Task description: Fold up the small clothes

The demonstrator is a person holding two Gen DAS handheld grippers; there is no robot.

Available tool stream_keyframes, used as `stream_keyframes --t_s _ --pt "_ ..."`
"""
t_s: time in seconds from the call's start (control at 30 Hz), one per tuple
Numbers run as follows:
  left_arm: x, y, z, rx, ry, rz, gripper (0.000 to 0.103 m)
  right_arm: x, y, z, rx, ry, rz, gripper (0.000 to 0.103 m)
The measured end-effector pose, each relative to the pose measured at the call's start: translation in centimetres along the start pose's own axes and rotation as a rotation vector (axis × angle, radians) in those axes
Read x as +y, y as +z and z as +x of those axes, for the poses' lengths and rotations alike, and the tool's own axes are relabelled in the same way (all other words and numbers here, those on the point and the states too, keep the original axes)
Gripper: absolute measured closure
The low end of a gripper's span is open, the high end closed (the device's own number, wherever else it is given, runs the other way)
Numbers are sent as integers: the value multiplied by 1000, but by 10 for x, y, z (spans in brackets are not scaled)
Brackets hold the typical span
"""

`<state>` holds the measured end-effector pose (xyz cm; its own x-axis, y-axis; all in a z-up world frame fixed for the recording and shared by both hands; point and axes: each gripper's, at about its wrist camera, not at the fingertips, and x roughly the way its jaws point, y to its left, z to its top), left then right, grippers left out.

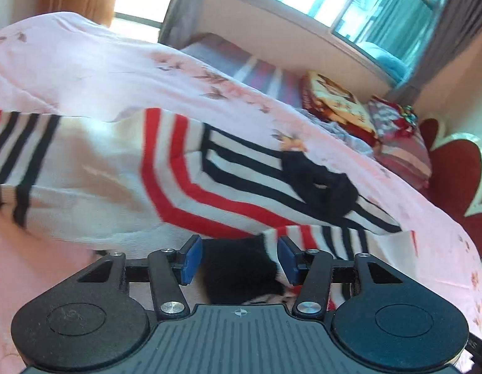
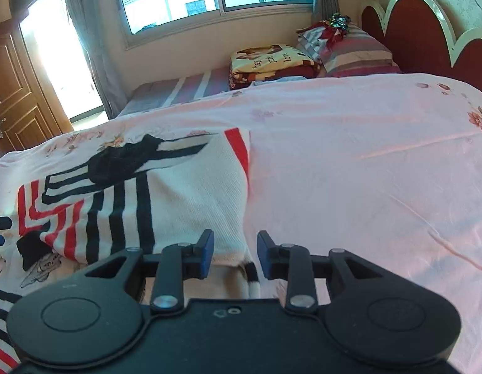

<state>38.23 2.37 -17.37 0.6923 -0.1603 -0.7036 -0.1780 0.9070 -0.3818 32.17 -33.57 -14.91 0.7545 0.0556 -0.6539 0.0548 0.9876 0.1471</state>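
Left gripper: its blue pads are standing wide apart, straddling a black patch of the garment; whether they are touching the cloth is hard to tell through the blur.
Right gripper: fingers are gaping open over the near hem, gripping nothing.
Striped sweater: it is lying partly folded on the near left of the bed, white knit with red and black stripes, black collar at its far side.
Pink bedspread: it is stretching away to the right under the sweater.
Folded blanket: it is resting far off beside the striped pillow.
Headboard: it is standing at the far right.
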Motion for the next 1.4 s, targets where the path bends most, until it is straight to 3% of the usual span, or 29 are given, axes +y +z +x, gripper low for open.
stream_keyframes --t_s 0.1,0.2,0.3,0.43,0.57,0.7,0.83,1.0,1.1,1.17,1.2,1.27,1.4 --pt "-26 -7 22 38 -46 41 51 19 12 27 14 34 -32 73" --pt "-30 -22 48 104 -20 54 51 32 19 52 27 28 -58 74" --pt "-24 -32 48 68 -49 102 51 31 9 77 100 15 -91 75" --pt "-24 -27 38 67 -32 48 51 25 20 66 54 50 -74 73" --pt "-34 -23 45 63 -43 74 50 15 47 88 14 -25 -17 66" --pt "-34 -28 56 51 -43 105 42 15 62 113 -21 -42 -31 70" --pt "-40 -32 54 46 -21 161 41 6 65 143 3 -74 -58 74" --pt "-44 -28 43 47 -3 131 41 7 71 128 9 -92 -23 73" --pt "-42 -33 48 58 24 153 26 25 57 106 -38 -61 -102 73" --pt "-42 -34 48 53 28 170 26 30 42 117 22 -83 -174 74" --pt "-43 -33 47 66 36 176 26 29 37 119 7 -84 -193 73" --pt "-40 -30 37 61 33 148 26 31 45 111 24 -91 -161 73" --pt "-22 -33 29 77 58 79 25 45 37 78 -2 8 -148 70"
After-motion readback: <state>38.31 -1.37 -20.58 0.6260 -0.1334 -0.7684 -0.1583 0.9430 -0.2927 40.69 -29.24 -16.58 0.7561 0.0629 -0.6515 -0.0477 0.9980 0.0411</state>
